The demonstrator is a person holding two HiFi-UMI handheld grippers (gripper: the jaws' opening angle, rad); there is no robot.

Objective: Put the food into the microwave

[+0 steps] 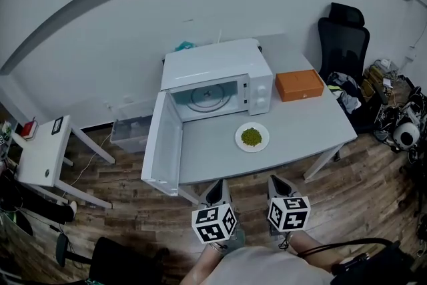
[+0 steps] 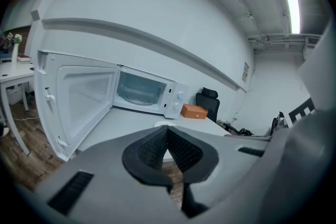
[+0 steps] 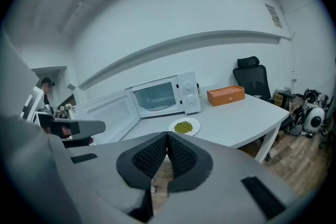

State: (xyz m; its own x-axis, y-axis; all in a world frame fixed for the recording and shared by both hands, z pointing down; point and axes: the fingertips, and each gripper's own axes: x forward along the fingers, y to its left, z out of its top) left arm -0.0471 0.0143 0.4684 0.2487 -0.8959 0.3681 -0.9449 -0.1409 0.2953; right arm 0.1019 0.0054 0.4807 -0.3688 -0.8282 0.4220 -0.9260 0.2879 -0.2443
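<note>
Both left gripper (image 2: 168,128) and right gripper (image 3: 167,135) empty, jaws together.

The door (image 1: 163,143) of the microwave (image 1: 213,63) stands swung wide to the left, jutting past the desk's (image 1: 307,123) near edge and walling off that side; the cavity mouth faces forward, open. Bare desk lies between it and the plate (image 1: 252,137). The orange box (image 1: 299,85) stands right of the microwave, well apart from the plate.
</note>
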